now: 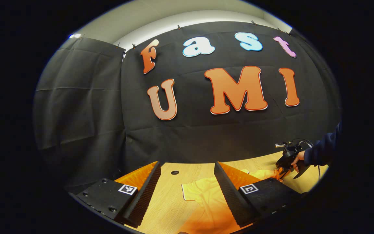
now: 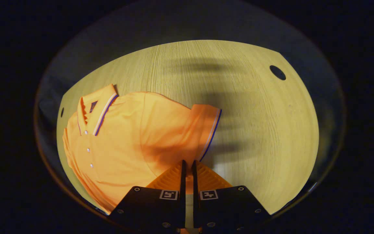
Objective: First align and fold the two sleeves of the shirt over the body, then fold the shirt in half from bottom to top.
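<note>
One wooden tabletop (image 2: 255,130) is carrying the orange shirt (image 2: 125,139), lying flat, collar at its far left in the right gripper view. I am holding my left gripper (image 1: 187,169) wide open above it, while my right gripper (image 2: 187,164) is nearly closed at the sleeve (image 2: 203,130); whether it is pinching cloth, I cannot tell.

Left gripper view looks level toward the wall; right gripper view looks down, close over the shared shirt (image 2: 125,136).

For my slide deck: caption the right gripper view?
Right gripper pinching the orange polo shirt at its sleeve on the wooden table.
</note>
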